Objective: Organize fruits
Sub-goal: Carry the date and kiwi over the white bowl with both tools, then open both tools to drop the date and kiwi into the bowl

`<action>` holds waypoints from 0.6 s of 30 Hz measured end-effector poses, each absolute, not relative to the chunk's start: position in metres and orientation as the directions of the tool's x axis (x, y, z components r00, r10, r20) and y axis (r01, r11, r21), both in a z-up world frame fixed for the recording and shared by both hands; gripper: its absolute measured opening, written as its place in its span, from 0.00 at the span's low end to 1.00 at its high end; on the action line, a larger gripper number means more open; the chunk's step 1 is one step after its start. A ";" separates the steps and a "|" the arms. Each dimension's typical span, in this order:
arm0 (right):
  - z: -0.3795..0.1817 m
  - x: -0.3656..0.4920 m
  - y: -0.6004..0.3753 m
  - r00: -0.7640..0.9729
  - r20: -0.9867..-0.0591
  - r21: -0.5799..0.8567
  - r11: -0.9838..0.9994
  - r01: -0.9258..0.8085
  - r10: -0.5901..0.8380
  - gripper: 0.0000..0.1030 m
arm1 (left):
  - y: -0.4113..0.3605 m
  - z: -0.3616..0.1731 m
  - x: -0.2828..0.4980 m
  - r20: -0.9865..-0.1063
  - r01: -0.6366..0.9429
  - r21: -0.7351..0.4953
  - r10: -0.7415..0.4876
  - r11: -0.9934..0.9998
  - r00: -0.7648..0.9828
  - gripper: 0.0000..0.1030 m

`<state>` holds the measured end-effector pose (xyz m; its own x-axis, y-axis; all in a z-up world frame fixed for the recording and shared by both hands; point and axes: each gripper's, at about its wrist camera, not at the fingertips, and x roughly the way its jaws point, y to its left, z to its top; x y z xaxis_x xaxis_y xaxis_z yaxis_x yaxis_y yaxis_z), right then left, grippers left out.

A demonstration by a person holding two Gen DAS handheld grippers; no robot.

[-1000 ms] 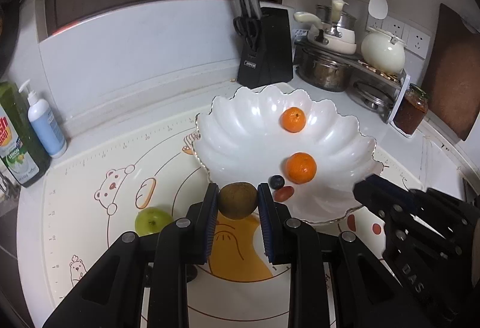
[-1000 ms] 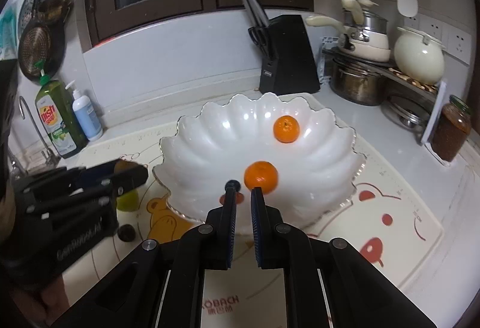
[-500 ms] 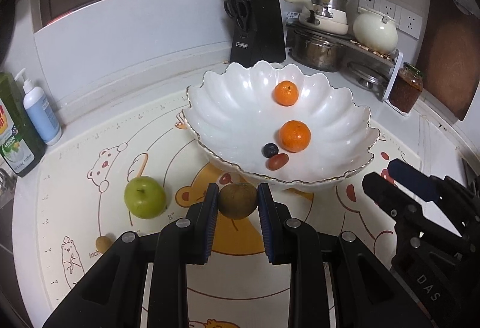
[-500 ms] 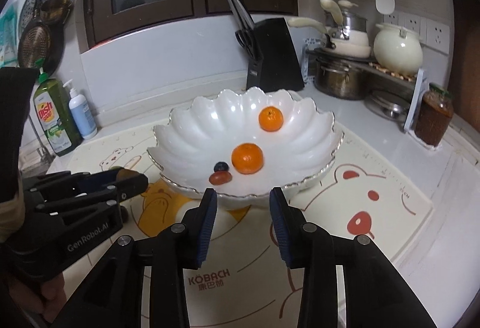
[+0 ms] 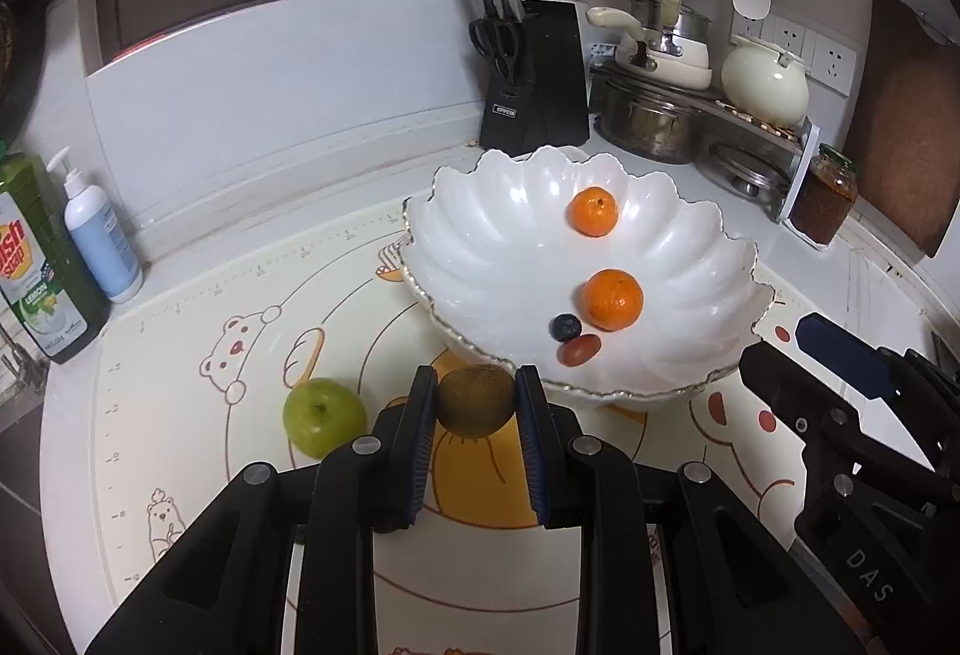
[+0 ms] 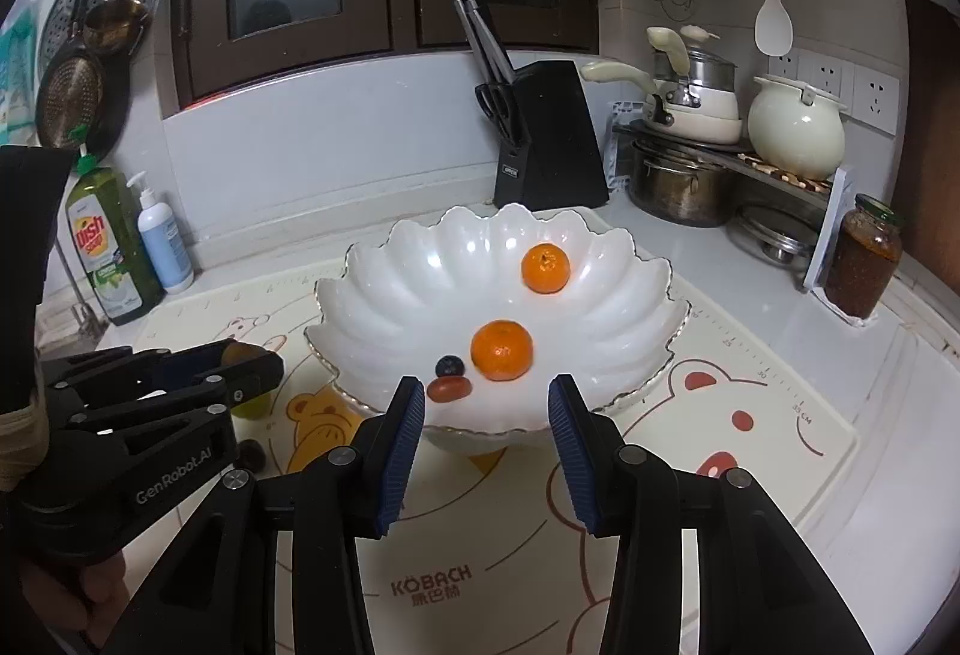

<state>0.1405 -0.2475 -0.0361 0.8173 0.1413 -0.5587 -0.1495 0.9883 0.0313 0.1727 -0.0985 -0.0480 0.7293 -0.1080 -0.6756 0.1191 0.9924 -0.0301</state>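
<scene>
Two blue pads [image 5: 423, 415] of your left gripper [image 5: 474, 403] press on a brown kiwi [image 5: 476, 400], one on each side, so the jaws stand only as wide as the fruit. The kiwi hangs just short of the near rim of the white scalloped bowl [image 5: 492, 235], above the cartoon-bear mat [image 5: 198, 415]. Your right gripper [image 6: 486, 421] has nothing between its fingers; its jaws are opening, with a clear gap between the ribbed pads [image 6: 408, 415], and through that gap you see the bowl's near rim [image 6: 630, 391].

Inside the bowl lie four fruits: a larger orange [image 6: 501, 350] near the middle, a smaller orange [image 6: 545, 267] toward the far side, a dark blueberry [image 6: 449, 366] just beside the larger orange, and a small red fruit [image 6: 449, 388] touching the blueberry on the near side. In the left wrist view the same four show as orange [image 5: 613, 299], orange [image 5: 593, 211], blueberry [image 5: 566, 327] and red fruit [image 5: 580, 349].

Outside the bowl, a green apple [image 5: 324, 417] rests on the mat to the left of your left gripper. In the right wrist view a small dark round thing [image 6: 252, 453] lies on the mat beneath the left gripper [image 6: 252, 361]; what it is you cannot tell. Farther back stand a black knife block [image 5: 534, 79], a green dish soap bottle [image 5: 30, 259] and a white pump bottle [image 5: 99, 229].
</scene>
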 end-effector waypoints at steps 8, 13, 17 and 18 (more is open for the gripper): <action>-0.035 0.155 -0.263 0.812 -0.574 0.045 0.995 -0.094 0.102 0.43 | -0.119 -0.044 0.200 -0.667 0.157 -0.018 -0.129 0.987 0.734 0.26; -0.030 0.163 -0.270 0.819 -0.569 0.036 0.997 -0.067 0.076 0.43 | -0.134 -0.044 0.218 -0.671 0.194 -0.012 -0.152 0.981 0.726 0.27; -0.029 0.168 -0.274 0.822 -0.565 0.037 0.998 -0.054 0.066 0.43 | -0.141 -0.044 0.223 -0.664 0.203 0.003 -0.150 0.979 0.733 0.56; -0.029 0.169 -0.275 0.823 -0.565 0.039 0.998 -0.052 0.065 0.43 | -0.142 -0.043 0.224 -0.660 0.200 0.005 -0.147 0.980 0.737 0.62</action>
